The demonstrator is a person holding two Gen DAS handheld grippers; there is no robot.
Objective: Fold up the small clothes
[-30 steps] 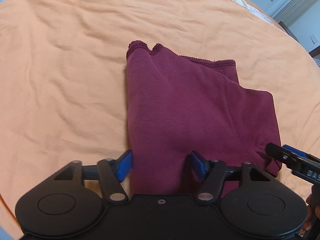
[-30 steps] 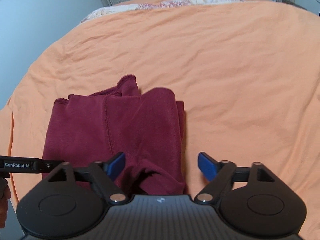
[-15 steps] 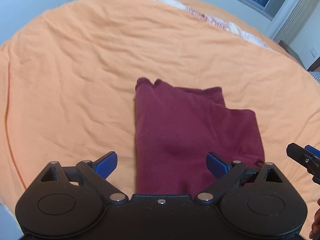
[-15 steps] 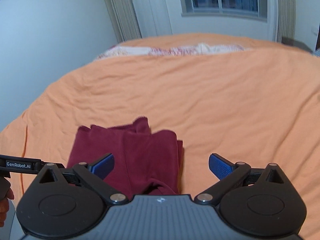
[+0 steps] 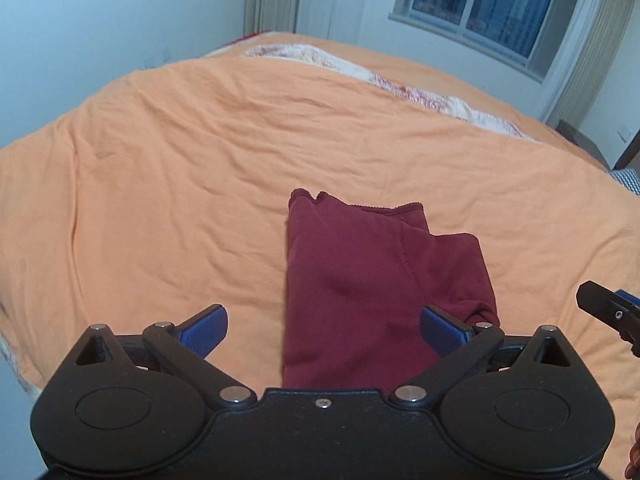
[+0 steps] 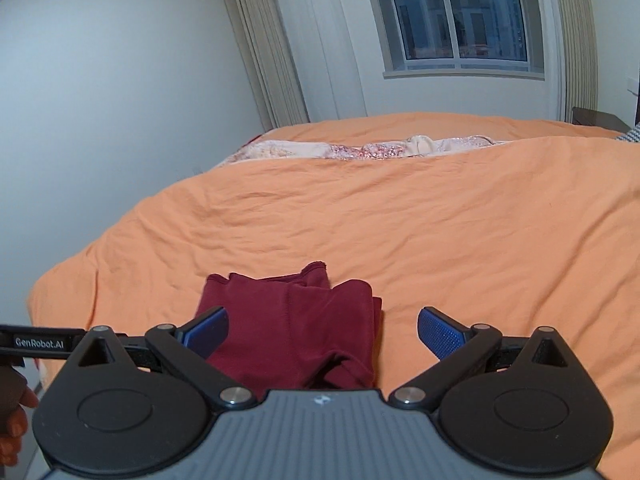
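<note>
Gaping wide, the left gripper (image 5: 323, 330) holds nothing; its blue pads (image 5: 204, 330) stand well apart above the near end of the garment (image 5: 376, 280). The right gripper (image 6: 323, 334) is spread just as wide and is empty too, with the garment's near right corner showing between its fingers. The right gripper's black tip (image 5: 610, 312) shows at the right edge of the left wrist view, beside the garment and apart from it. A hand (image 6: 12, 412) shows at the lower left of the right wrist view. The garment is dark red and lies folded into a rough rectangle on the orange bedspread (image 5: 200, 168), a seamed flap lapped over its right side. Farther back a floral blanket (image 6: 360, 148) crosses the bed. Beyond are curtains (image 6: 264, 40) and a window (image 6: 456, 16).
</note>
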